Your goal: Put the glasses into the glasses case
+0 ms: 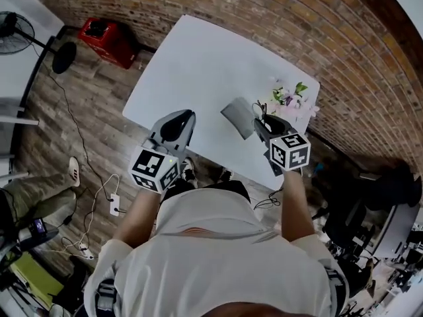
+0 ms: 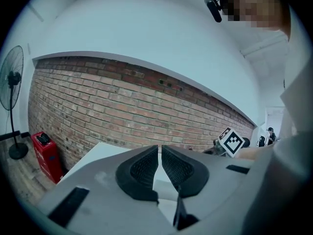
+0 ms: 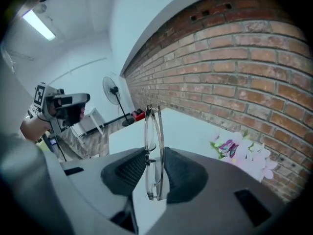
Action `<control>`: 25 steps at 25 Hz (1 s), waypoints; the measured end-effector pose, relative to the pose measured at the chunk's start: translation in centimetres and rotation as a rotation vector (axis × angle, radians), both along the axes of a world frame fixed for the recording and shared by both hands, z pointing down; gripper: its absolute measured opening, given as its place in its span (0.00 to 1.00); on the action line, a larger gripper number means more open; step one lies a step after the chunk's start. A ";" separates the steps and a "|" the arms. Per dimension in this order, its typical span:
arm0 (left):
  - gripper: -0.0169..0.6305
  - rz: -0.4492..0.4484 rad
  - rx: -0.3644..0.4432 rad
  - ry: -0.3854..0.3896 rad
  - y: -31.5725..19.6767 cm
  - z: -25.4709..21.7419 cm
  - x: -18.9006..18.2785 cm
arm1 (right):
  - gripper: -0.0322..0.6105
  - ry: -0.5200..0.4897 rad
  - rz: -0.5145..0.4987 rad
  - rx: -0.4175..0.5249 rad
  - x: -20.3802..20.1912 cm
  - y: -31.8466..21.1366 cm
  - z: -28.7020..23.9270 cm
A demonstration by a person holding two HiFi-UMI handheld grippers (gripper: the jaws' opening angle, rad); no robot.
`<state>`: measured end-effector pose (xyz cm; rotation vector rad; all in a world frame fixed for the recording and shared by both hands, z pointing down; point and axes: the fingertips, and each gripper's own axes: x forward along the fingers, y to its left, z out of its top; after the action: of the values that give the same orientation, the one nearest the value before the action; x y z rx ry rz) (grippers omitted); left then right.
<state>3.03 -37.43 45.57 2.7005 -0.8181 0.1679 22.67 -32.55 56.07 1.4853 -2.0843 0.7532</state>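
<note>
A folded pair of thin metal-framed glasses (image 3: pixel 153 131) stands edge-on between the pads of my right gripper (image 3: pixel 155 155), which is shut on it. In the head view that gripper (image 1: pixel 266 125) hangs over the white table (image 1: pixel 192 65) near its front right, just right of the grey glasses case (image 1: pixel 236 117). I cannot tell whether the case's lid is open. My left gripper (image 1: pixel 174 125) hovers at the table's front edge, left of the case. Its dark pads (image 2: pixel 142 168) nearly touch, with nothing between them.
A bunch of pale pink artificial flowers (image 1: pixel 289 100) lies at the table's right corner by the brick wall (image 1: pixel 264 12). On the wooden floor to the left are a red box (image 1: pixel 109 40), a standing fan (image 1: pixel 13 30) and loose cables (image 1: pixel 99 200).
</note>
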 end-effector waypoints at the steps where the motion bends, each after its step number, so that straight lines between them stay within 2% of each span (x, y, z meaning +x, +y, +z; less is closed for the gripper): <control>1: 0.08 -0.009 -0.004 -0.003 -0.1 0.1 -0.1 | 0.31 0.007 -0.022 -0.038 -0.1 -0.2 1.2; 8: 0.08 -0.077 -0.027 -0.018 -0.2 1.1 -1.2 | 0.31 0.067 -0.163 -0.290 -1.7 -1.1 9.6; 15: 0.08 -0.125 -0.056 -0.026 0.1 2.0 -2.1 | 0.31 0.126 -0.248 -0.474 -2.8 -2.0 16.1; 25: 0.08 -0.172 -0.081 -0.022 0.8 2.9 -3.7 | 0.31 0.142 -0.323 -0.631 -3.6 -1.7 19.4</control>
<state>-0.64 -36.60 48.43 2.5427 -1.0225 0.1878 19.07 -34.24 75.51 0.8109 -1.6930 1.0146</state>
